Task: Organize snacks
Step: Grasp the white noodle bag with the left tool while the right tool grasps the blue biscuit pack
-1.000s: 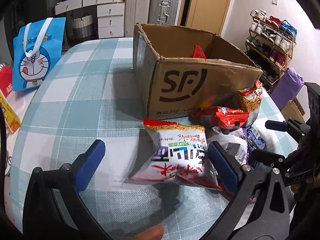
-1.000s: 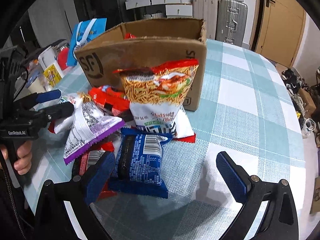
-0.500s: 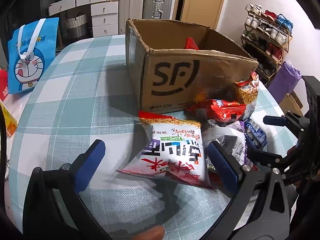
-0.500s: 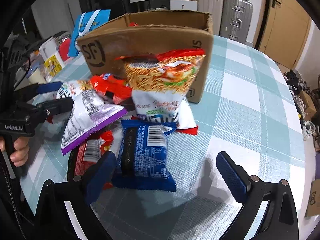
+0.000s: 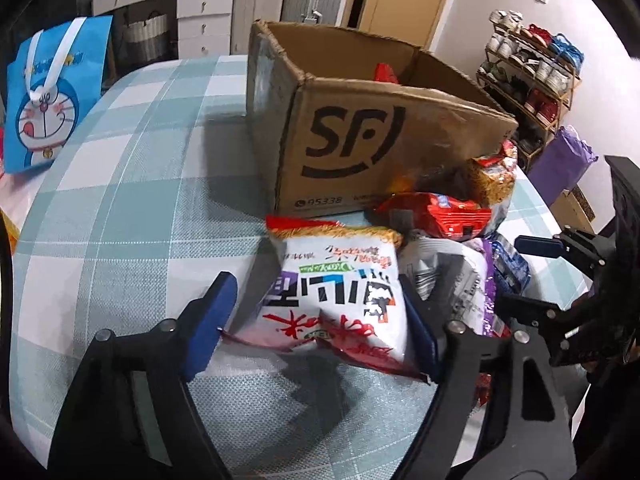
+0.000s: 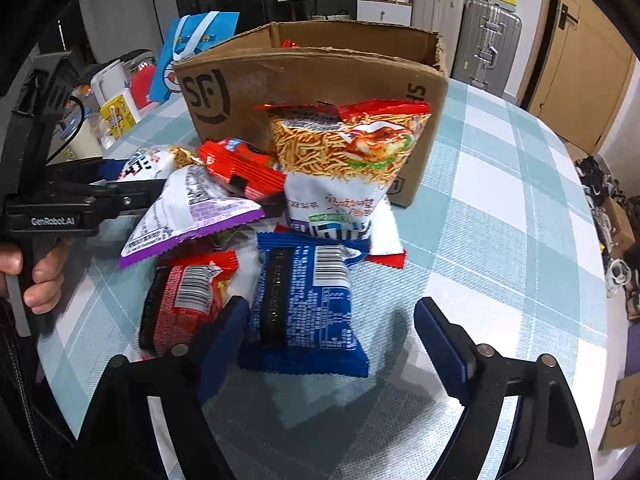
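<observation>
**2 grippers closing, both tilted down**

The left gripper points steeply down, jaws closing. The right gripper points down too, jaws closing, pads apart. A hand grips the left gripper's handle at the left.

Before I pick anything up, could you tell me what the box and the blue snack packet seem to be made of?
The box: brown corrugated cardboard, matt, to judge by its ragged torn rim and printed black logo. The blue snack packet: probably thin plastic film, glossy, with crimped serrated end seals, wrinkles and light glare; a foil lining cannot be judged.
</observation>
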Demonstrator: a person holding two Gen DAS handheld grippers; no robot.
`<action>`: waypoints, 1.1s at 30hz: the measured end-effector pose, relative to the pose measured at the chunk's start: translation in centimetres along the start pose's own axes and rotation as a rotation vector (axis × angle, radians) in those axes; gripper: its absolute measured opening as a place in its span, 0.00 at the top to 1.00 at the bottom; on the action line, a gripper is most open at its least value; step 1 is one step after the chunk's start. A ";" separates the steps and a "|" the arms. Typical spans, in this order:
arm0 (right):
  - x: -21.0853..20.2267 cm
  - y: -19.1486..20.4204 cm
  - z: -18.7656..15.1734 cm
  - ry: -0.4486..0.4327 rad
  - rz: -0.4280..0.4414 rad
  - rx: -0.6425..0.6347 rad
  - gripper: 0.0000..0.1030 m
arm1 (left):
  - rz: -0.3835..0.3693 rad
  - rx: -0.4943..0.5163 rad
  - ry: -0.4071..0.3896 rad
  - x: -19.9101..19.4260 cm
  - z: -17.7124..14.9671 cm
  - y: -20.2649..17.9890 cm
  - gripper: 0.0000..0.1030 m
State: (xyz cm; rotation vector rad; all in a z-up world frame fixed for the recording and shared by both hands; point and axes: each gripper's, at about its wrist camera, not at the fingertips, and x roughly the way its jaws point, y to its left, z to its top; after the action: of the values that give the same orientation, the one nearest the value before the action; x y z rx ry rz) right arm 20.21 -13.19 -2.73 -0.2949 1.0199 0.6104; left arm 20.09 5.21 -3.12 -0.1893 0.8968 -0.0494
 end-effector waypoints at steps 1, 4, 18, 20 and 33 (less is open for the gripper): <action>0.0 0.0 0.0 0.000 0.005 0.005 0.21 | -0.001 0.005 -0.004 -0.1 0.0 -0.1 0.28; 0.0 0.1 0.0 0.002 0.013 0.004 0.23 | -0.004 0.011 -0.011 -0.2 -0.1 -0.3 0.31; -0.5 0.5 0.0 -0.009 0.042 -0.013 0.49 | -0.024 0.033 -0.073 -2.0 -0.2 -1.1 0.50; -0.6 0.7 0.0 -0.015 0.039 -0.017 0.51 | -0.024 0.030 -0.082 -2.2 -0.1 -1.0 0.50; -1.8 0.9 -0.1 -0.043 0.038 -0.055 0.54 | -0.023 0.020 -0.140 -4.3 -0.1 -0.9 0.51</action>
State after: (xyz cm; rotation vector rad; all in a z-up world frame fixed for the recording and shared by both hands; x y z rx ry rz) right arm 18.89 -13.12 -1.16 -0.3100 0.9702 0.6773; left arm 17.37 4.81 0.30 -0.1820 0.7542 -0.0654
